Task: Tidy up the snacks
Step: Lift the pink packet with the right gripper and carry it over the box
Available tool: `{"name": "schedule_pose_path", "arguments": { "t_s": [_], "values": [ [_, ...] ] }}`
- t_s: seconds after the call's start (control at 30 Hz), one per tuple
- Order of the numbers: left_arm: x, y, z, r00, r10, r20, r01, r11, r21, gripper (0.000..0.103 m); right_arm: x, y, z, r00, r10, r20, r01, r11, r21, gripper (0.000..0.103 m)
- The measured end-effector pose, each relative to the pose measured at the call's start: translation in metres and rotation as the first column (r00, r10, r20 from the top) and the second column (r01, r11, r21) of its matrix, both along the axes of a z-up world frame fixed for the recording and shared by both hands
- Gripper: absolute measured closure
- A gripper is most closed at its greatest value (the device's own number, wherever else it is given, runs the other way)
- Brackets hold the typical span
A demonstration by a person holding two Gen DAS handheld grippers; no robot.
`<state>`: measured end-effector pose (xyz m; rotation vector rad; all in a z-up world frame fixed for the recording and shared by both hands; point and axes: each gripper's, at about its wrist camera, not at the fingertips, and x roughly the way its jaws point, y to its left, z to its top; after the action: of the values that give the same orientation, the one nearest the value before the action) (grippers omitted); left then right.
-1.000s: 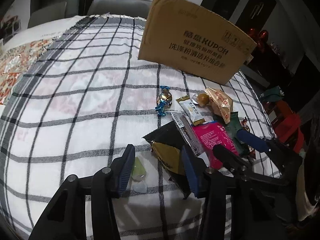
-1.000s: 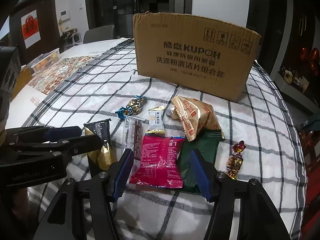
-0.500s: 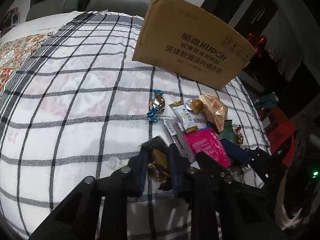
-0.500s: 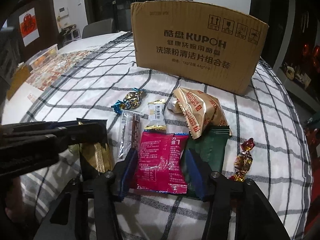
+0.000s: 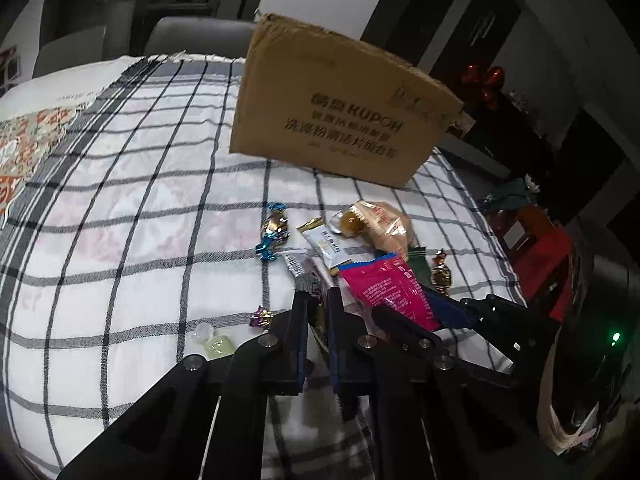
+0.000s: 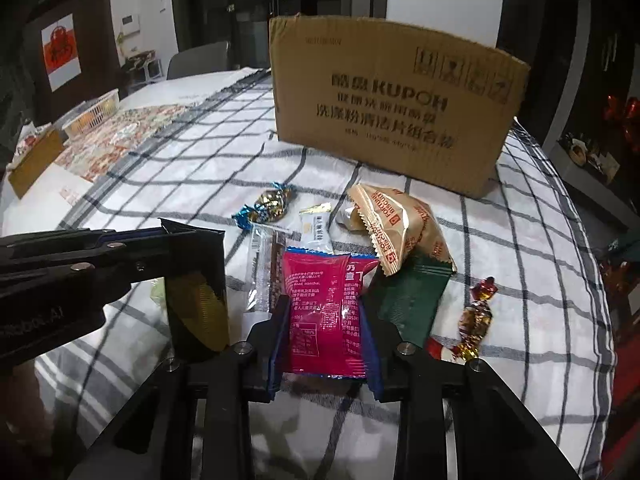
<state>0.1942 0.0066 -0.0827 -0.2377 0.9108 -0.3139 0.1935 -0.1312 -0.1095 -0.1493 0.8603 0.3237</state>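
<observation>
My left gripper is shut on a black and gold snack packet, which hangs upright just above the checked cloth. Only a sliver of that packet shows between the fingers in the left wrist view. In the right wrist view the left gripper reaches in from the left. My right gripper straddles a pink snack packet lying on the cloth. Its jaws are closing, and the pads press the packet's two side edges. The cardboard box stands at the back.
Around the pink packet lie a green packet, a gold fortune biscuit bag, a small white sachet, a clear bar wrapper and two foil candies. A jelly cup sits near left. The table edge runs along the right.
The left jaws closed on the black and gold packet and raised it off the cloth. The right jaws narrowed around the pink packet until they met its edges.
</observation>
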Motion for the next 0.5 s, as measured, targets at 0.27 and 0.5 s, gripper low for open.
{"name": "schedule_pose_path", "arguments": {
  "t_s": [0.27,0.5],
  "values": [
    [-0.014,-0.006,0.028,0.997,-0.024,0.069,0.022,0.999,0.033,0.094,-0.011,-0.009,0.031,0.998,-0.025,0.058,0.022,0.998,0.054,0.070],
    [-0.021,-0.012,0.059,0.984,-0.055,0.169,0.042,0.996,0.079,0.095,-0.015,-0.013,0.066,0.992,-0.027,0.124,0.014,0.995,0.102,0.070]
  ]
}}
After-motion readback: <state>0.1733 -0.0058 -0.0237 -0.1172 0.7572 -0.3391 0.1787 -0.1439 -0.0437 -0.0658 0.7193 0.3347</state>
